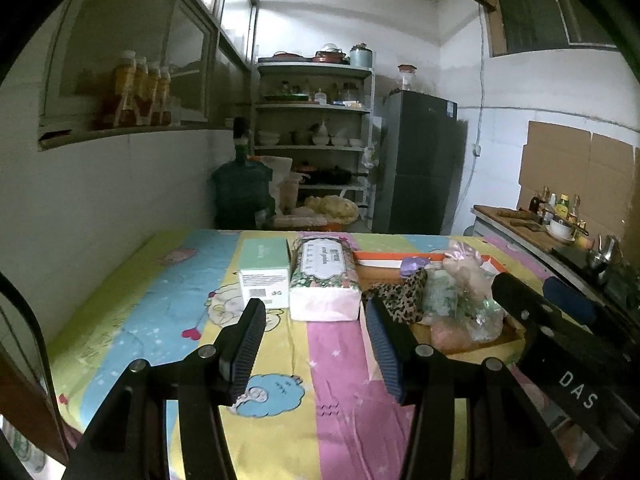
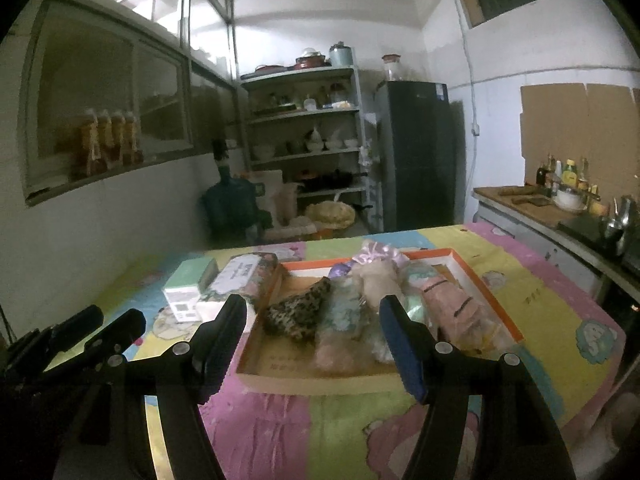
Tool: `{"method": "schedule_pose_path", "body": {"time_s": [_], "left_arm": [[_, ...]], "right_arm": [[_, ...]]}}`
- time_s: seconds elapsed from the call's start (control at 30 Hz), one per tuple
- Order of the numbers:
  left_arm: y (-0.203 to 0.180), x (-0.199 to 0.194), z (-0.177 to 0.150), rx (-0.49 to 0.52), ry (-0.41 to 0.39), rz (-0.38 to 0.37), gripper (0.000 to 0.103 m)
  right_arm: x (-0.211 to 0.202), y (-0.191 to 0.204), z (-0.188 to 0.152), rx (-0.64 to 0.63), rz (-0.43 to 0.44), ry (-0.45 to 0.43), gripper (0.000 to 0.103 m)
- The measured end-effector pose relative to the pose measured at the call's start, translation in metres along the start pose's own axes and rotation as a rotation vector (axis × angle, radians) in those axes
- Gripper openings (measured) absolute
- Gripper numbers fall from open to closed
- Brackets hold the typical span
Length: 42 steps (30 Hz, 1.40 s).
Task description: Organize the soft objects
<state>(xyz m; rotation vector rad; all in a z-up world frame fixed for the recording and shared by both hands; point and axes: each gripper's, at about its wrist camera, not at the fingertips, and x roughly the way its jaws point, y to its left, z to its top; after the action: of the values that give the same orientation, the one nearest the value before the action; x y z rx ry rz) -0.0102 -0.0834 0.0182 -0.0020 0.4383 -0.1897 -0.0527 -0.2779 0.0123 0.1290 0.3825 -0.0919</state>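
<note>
Soft pile in orange-rimmed shallow cardboard tray (image 2: pixel 486 292) on cartoon-print tablecloth (image 2: pixel 352 420): leopard-print fabric pouch (image 2: pixel 298 312), pink bagged bundle (image 2: pixel 460 312). Left of tray, touching: floral tissue pack (image 1: pixel 324 276), then mint-green carton (image 1: pixel 265 270). Left gripper (image 1: pixel 316 344) and right gripper (image 2: pixel 310 340) both spread wide, empty, short of tray.

Home kitchen: crockery shelves (image 1: pixel 314 120), fridge (image 1: pixel 420 160), counter (image 2: pixel 532 204) (condiment bottles on it).

One green box (image 1: pixel 265 273), one tissue pack (image 1: pixel 323 280), one tray (image 2: pixel 486 297).
</note>
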Motion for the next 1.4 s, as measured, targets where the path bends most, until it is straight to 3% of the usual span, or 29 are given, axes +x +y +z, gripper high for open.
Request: {"method": "schedule_pose_path", "body": {"time_s": [0.53,1.4], "left_arm": [[0.002,-0.048,-0.012,-0.004,-0.056,0.033,0.052],[0.002,-0.053,-0.012,0.0,-0.067,0.031,0.052]], "right_arm": [[-0.05,0.012,-0.012,0.002,0.014,-0.041,0.071],[-0.054,0.019,-0.011,-0.023,0.017,-0.05,0.071]]}}
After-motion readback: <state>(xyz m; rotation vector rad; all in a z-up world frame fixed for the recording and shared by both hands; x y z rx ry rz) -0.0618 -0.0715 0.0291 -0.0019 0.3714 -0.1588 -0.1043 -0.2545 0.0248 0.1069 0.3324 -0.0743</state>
